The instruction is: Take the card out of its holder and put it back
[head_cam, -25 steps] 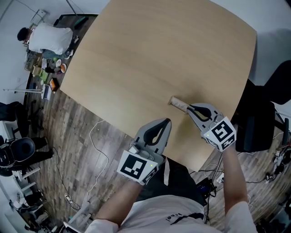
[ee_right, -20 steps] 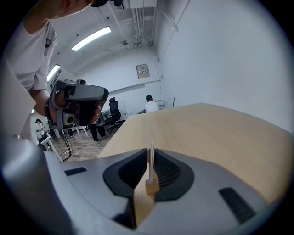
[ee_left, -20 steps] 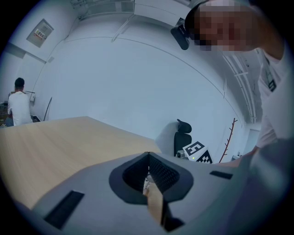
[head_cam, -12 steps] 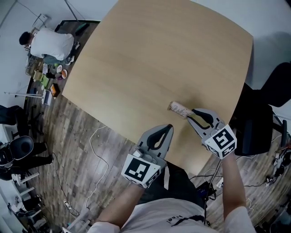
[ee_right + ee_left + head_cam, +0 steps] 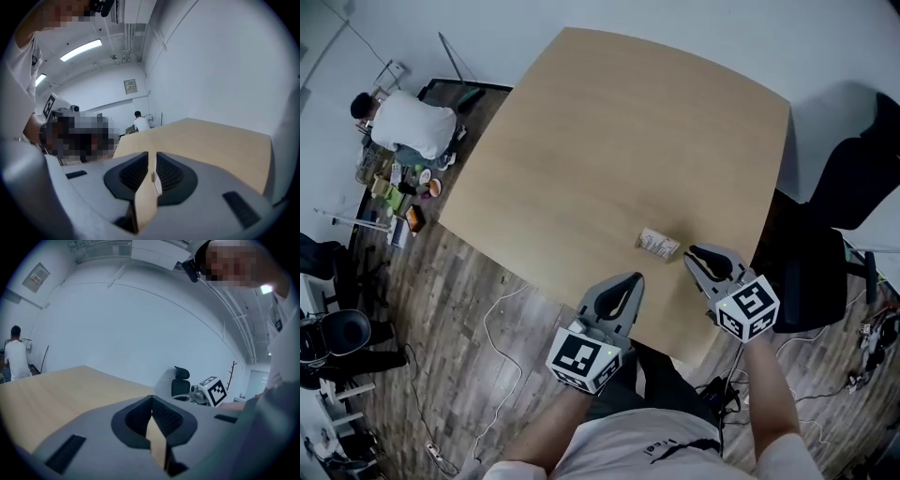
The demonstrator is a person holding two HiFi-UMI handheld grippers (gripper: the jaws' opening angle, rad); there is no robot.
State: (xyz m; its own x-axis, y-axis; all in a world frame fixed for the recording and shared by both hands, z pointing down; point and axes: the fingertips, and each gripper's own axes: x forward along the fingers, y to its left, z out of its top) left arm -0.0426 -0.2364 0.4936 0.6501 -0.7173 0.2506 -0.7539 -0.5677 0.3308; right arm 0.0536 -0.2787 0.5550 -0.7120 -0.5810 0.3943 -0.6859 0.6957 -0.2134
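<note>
Card holder [image 5: 659,243] down flat on the table [image 5: 609,141], close to the near edge, a little askew, nothing on top of it. Too small from the head view to split card from holder; reads as one pale little rectangle with some print. Just beside it, on the near side, right gripper [image 5: 694,254]: apparently not touching, jaws having just been closing, now down to a narrow slit with only bare tabletop showing through. Nothing held. Over to the left, well short of the holder, left gripper [image 5: 635,279], tips just over the table's near edge, jaws pressed tip to tip on nothing.

Now the handling, all judgement. Probably feather-light, thin, a touch bendy; likely to skate across that smooth wood at the first nudge. So a two-tool job: one set of pads pinching the holder by a short end, the other taking any sliver of card poking from the open end and pulling straight along the length. Worth spreading the jaws wider first and coming in low. Gentle squeeze only; too hard risks clamping card inside holder.
</note>
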